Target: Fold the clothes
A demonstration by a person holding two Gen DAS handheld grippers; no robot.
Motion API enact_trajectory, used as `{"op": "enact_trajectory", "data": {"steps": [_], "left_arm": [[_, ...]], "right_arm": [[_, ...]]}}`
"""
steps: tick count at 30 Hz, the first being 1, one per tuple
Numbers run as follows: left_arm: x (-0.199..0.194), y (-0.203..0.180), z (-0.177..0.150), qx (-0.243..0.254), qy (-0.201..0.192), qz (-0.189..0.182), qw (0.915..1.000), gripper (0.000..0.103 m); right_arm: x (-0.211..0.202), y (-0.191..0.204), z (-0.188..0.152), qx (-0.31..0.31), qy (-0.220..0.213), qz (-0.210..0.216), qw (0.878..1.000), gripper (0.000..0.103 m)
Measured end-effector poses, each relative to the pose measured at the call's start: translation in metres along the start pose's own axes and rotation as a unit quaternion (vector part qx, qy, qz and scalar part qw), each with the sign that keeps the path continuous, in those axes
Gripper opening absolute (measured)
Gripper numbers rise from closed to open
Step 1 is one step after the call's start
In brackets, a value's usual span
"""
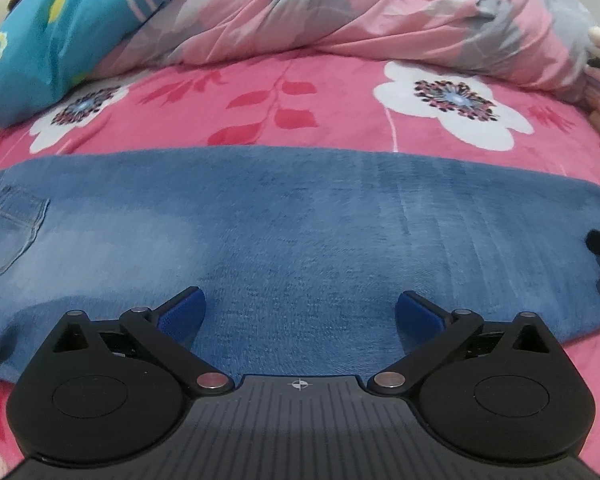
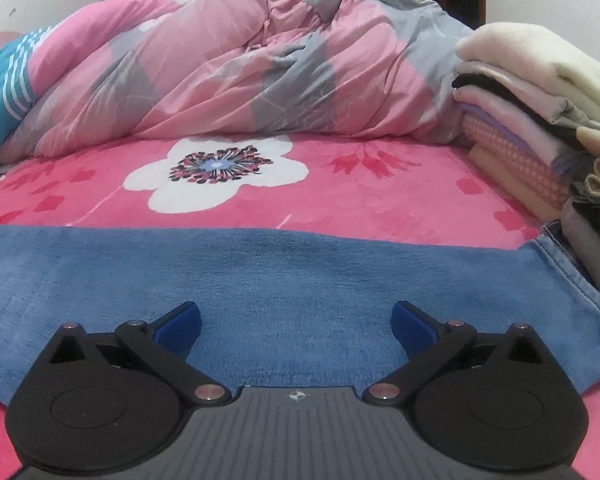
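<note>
Where the pink blanket [image 1: 340,92] covers the bed, one pair of jeans [image 1: 300,224] lies flat across the near side. Two grippers, left [image 1: 300,314] and right [image 2: 296,326], hover above, jaws wide, empty. One stack of clothes [image 2: 540,120] sits far right; one quilt [image 2: 240,68] behind.

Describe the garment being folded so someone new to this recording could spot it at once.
Start from the pink floral bedspread with its big white flowers. Across its near edge, in front of the bunched pink-and-grey duvet, lie the jeans, spread flat. They are the only blue denim item, unlike the pale folded stack of clothes at the right.
</note>
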State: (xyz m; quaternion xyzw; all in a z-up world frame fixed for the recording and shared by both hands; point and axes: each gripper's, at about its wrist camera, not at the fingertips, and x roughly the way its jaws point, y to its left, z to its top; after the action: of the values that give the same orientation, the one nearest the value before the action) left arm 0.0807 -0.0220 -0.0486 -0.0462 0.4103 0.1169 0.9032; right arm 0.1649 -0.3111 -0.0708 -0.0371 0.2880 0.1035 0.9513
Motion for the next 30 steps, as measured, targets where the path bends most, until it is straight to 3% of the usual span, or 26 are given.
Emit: {"op": "enact_trajectory", "data": {"steps": [10, 20, 30], "left_arm": [[0.001, 0.0, 0.001, -0.01, 0.005, 0.002, 0.9999, 0.103], [0.0, -0.002, -0.001, -0.017, 0.002, 0.01, 0.9998, 0.103], [-0.001, -0.003, 0.0, -0.015, 0.007, 0.014, 0.9998, 0.103]], "right_arm": [[-0.007, 0.003, -0.005, -0.008, -0.009, -0.003, 1.0, 0.103], [-0.003, -0.007, 0.001, 0.008, 0.014, 0.031, 0.999, 0.103], [-0.008, -0.005, -0.004, 0.003, 0.004, 0.03, 1.0, 0.103]]}}
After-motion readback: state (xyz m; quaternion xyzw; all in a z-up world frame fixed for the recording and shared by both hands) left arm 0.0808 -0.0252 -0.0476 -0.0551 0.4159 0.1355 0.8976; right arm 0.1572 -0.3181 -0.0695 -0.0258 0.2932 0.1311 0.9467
